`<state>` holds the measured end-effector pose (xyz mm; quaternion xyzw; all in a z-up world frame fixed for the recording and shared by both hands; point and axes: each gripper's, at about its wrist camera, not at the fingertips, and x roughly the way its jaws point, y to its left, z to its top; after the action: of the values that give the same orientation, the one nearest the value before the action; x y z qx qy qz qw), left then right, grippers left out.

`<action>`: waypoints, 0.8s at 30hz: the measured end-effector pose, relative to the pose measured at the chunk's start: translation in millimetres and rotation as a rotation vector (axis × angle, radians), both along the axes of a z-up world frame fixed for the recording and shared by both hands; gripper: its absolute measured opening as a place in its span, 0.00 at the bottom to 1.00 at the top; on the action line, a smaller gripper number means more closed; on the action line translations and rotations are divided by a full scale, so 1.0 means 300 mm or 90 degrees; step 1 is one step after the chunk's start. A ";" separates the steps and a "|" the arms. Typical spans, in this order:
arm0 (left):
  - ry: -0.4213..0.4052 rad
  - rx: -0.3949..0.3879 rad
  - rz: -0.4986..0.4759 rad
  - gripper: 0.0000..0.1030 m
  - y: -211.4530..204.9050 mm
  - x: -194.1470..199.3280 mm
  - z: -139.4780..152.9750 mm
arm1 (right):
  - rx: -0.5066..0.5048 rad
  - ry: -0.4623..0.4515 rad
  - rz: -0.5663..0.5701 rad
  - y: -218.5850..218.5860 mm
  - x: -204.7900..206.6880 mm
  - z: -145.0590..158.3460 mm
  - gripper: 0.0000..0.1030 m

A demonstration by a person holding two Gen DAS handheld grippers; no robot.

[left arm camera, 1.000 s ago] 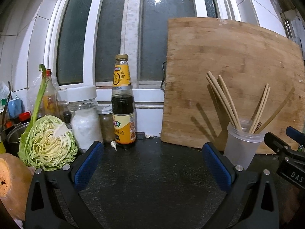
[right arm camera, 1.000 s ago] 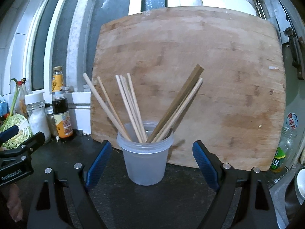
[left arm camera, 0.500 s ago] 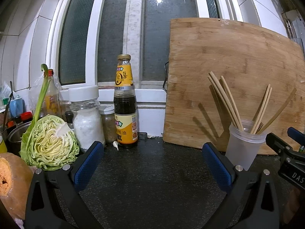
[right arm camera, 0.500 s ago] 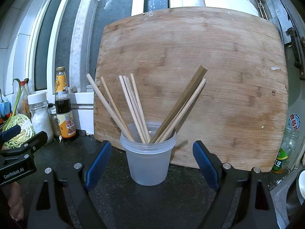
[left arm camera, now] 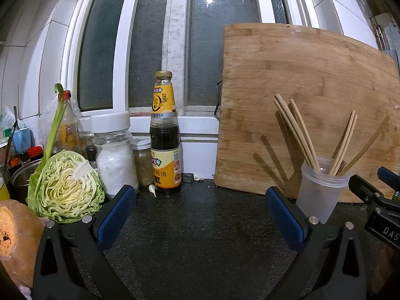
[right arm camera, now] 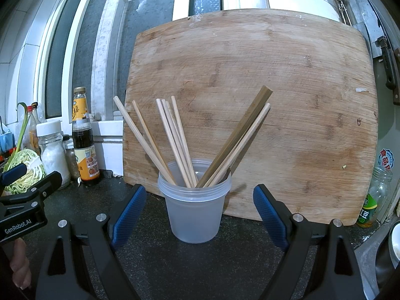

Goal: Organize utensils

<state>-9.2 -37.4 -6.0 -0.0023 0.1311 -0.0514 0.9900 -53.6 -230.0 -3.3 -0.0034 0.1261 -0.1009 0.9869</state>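
Wooden chopsticks upright, fanned in plastic cup; both grippers' fingers wide, empty.

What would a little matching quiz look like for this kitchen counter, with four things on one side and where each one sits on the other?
Things:
1. chopsticks
2. cutting board
3. sauce bottle
4. cabbage half

Places:
A. leaning upright against the window
B. far left, beside the salt jar
C. standing in the plastic cup
D. on the counter between the salt jar and the board

Pairs: 1-C, 2-A, 3-D, 4-B
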 end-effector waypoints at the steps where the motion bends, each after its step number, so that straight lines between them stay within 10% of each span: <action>1: 0.000 0.000 0.000 1.00 0.000 0.000 0.000 | 0.000 0.000 0.000 0.000 0.001 0.000 0.87; 24: 0.002 0.001 0.002 1.00 0.006 0.002 0.000 | 0.000 0.000 0.004 0.002 0.002 -0.001 0.87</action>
<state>-8.7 -35.4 -5.9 -0.0022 0.1328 -0.0502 0.9899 -53.0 -229.4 -3.5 -0.0040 0.1261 -0.0978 0.9872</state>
